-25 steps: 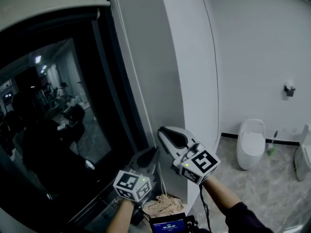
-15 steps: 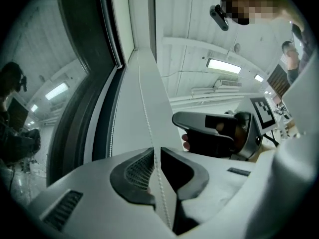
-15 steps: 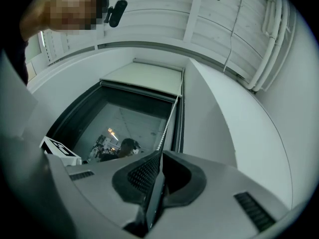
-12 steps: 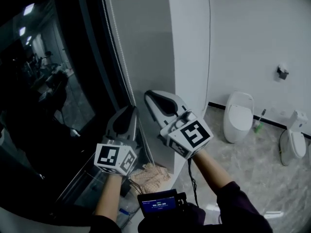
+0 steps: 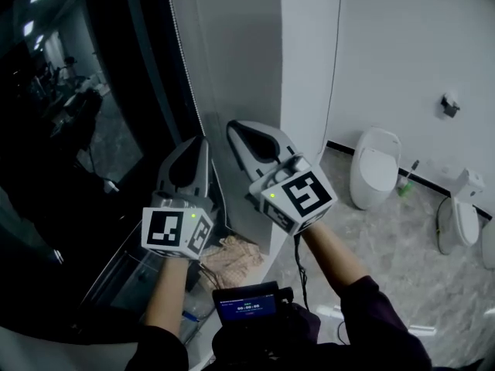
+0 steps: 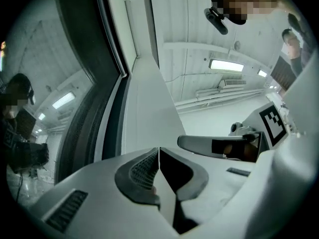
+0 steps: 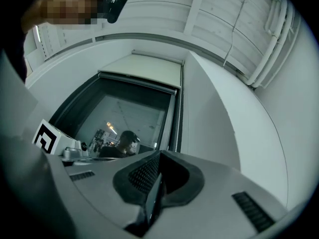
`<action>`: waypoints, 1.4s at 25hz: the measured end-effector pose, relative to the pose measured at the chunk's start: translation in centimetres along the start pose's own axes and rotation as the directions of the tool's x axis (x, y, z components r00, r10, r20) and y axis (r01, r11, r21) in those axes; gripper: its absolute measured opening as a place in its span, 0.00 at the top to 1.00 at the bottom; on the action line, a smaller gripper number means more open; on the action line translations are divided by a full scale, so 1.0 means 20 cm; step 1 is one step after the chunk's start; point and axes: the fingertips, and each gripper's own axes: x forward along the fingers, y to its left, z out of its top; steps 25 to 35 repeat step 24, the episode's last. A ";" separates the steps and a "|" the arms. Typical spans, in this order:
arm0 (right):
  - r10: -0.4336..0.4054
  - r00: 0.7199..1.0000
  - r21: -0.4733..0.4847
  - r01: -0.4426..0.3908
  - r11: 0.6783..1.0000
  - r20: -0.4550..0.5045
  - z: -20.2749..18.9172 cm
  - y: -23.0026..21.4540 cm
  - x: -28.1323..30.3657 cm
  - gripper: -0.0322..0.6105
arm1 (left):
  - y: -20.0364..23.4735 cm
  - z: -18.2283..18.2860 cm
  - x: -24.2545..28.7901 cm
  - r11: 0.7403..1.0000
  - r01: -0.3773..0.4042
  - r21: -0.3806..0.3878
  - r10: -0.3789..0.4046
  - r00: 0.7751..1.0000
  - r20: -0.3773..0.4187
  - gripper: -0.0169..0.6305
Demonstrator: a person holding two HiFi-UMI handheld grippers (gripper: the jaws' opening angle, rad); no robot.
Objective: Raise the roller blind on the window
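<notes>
My left tool (image 5: 199, 147) and right tool (image 5: 233, 130) are both clenched, jaws meeting, side by side just beside the bead chain (image 5: 179, 45) on the window frame. I cannot tell whether either one pinches it. Only the right gripper view shows the roller blind (image 7: 144, 68), covering just the top of the dark window (image 7: 132, 116); only the head view shows the toilet (image 5: 373, 168).

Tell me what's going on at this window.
A person holds a gripper in each hand beside the bead chain at the window. The left gripper and right gripper both point upward with jaws shut, and neither visibly grips the chain. The roller blind sits rolled up near the top.
</notes>
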 end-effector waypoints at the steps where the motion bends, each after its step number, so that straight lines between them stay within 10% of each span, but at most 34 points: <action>1: -0.001 1.000 -0.001 0.001 1.000 0.002 0.01 0.00 0.00 0.94 | 0.00 0.01 0.00 1.000 0.000 0.004 0.000 1.000 -0.001 0.95; 35: 0.029 1.000 -0.018 -0.029 0.999 -0.002 -0.06 -0.01 0.01 0.94 | 0.02 -0.05 0.03 1.000 -0.026 0.007 0.026 0.999 -0.025 0.95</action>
